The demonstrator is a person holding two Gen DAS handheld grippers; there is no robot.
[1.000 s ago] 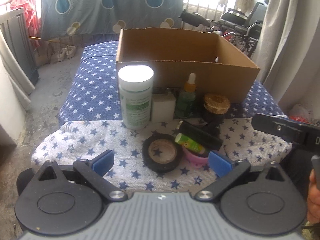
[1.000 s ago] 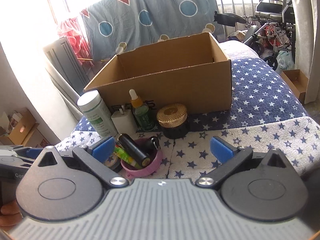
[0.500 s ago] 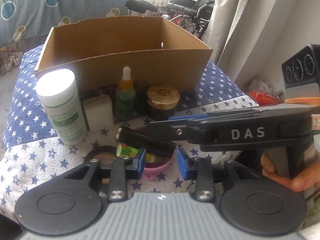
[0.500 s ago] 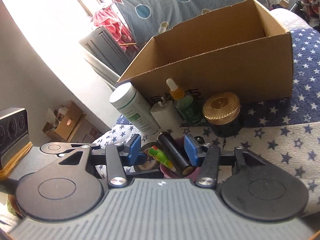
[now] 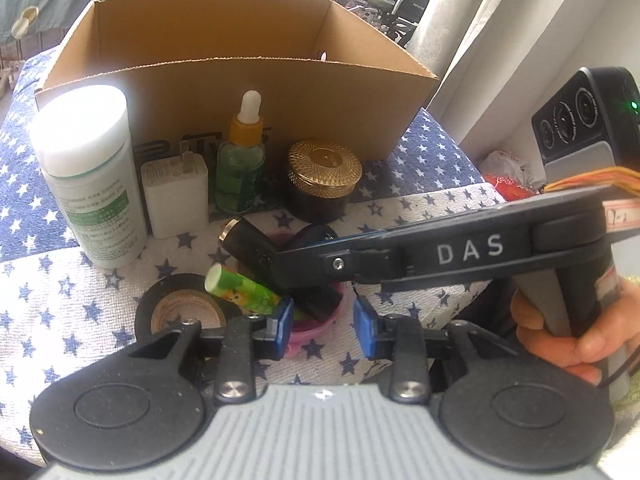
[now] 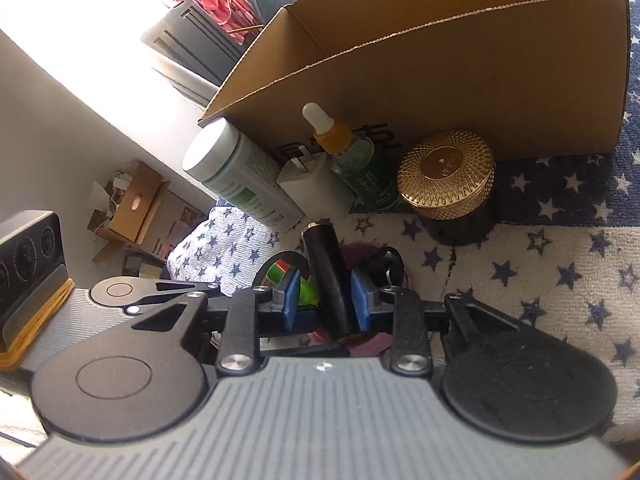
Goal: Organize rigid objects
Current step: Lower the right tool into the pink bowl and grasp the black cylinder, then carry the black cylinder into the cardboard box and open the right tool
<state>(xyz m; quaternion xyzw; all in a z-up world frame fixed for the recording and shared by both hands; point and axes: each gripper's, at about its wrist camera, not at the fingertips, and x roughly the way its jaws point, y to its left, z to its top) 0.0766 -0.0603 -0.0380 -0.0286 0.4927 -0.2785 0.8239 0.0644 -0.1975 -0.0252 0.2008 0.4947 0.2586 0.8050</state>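
Observation:
A small pink bowl (image 5: 316, 326) on the star-print cloth holds a black tube (image 6: 326, 276) and a green tube (image 5: 240, 290). My right gripper (image 6: 326, 300) reaches in from the right, and its jaws are closing around the black tube. The right pad lies against the tube, and a sliver of green shows at the left pad. My left gripper (image 5: 324, 330) hovers at the bowl's near rim with its jaws opening. Part of the rim sits between them, unpressed. An open cardboard box (image 5: 280, 92) stands behind.
Along the box front stand a white bottle (image 5: 92, 184), a white charger plug (image 5: 176, 196), a green dropper bottle (image 5: 240, 164) and a gold-lidded black jar (image 5: 324, 176). A black tape roll (image 5: 184, 312) lies left of the bowl. A hand (image 5: 560, 332) grips the right handle.
Both grippers have come down and in toward the pink bowl. Their jaws went from wide apart to narrow. The right gripper now crosses the left wrist view, astride the black tube.

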